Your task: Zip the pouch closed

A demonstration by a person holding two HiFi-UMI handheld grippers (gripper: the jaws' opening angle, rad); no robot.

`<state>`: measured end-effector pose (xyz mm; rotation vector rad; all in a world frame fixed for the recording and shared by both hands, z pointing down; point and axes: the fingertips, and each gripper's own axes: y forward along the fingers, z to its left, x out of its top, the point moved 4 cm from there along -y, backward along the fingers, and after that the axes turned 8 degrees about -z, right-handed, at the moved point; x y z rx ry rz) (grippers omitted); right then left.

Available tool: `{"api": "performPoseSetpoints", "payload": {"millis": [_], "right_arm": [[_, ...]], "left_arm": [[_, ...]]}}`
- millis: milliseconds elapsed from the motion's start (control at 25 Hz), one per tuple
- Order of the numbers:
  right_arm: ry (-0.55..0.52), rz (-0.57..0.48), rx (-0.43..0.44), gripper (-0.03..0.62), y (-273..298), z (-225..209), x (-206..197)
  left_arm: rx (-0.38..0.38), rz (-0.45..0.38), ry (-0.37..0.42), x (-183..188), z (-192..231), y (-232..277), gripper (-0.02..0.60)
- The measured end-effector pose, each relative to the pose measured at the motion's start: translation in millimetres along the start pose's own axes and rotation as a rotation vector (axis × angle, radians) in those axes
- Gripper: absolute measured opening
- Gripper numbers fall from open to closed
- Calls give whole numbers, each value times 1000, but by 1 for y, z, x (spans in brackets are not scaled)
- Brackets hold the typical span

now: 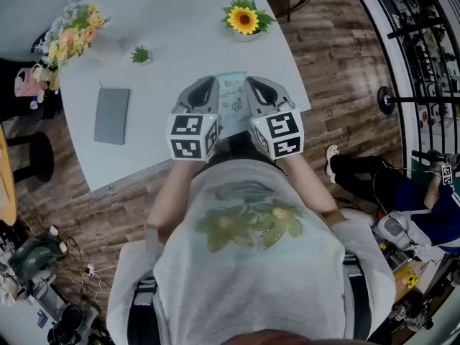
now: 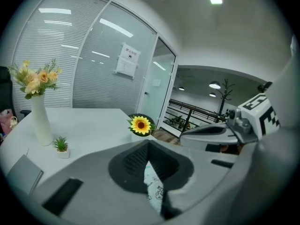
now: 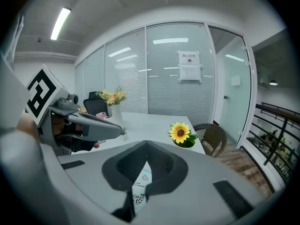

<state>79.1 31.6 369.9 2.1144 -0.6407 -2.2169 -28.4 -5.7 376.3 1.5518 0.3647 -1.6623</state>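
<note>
pouch [image 1: 231,100]: held up off the table, right in front of the person's chest and between the two claws. Its pale printed face is turned up to the head view.
pouch axis: the part that shows runs from 6 to 12 o'clock in the head view. The zip line and slider cannot be made out in any view.
left gripper [image 2: 151,168]: jaws clamped shut on a thin fold of the pouch at its 9 o'clock edge, with the printed fabric trailing down out of the pads.
right gripper [image 3: 140,178]: jaws pinched shut on the 3 o'clock edge in the same way, with a strip of fabric between the pads.
which claw is nearer: neither. Both touch the pouch and sit level with each other, side by side.
coming move: probably one claw must stay as the anchor while the other lets go and finds the slider. The pull would then run along the zipped edge.
table [image 1: 172,20]: beyond the pouch towards 12 o'clock, with a grey pad [image 1: 112,115] at 10 o'clock.
sunflower [image 1: 243,20]: farthest, at 12 o'clock, well apart from the pouch.
</note>
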Motion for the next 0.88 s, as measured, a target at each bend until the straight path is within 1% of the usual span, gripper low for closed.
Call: {"api": "performPoseSetpoints", "payload": {"millis": [160, 360, 520, 680, 880], "right_arm": [[-5, -1, 6, 17, -5, 8, 3], [-19, 3, 2, 17, -11, 12, 2], [-17, 6, -7, 17, -16, 12, 3], [-18, 9, -15, 17, -19, 10, 4], [-16, 16, -20, 17, -19, 6, 3]], "left_arm": [[-22, -10, -2, 2, -2, -5, 3], [-32, -29, 9, 5, -2, -11, 3], [-43, -19, 22, 4, -5, -14, 3], [-57, -22, -3, 4, -4, -16, 3], [-67, -27, -13, 6, -2, -15, 3]]}}
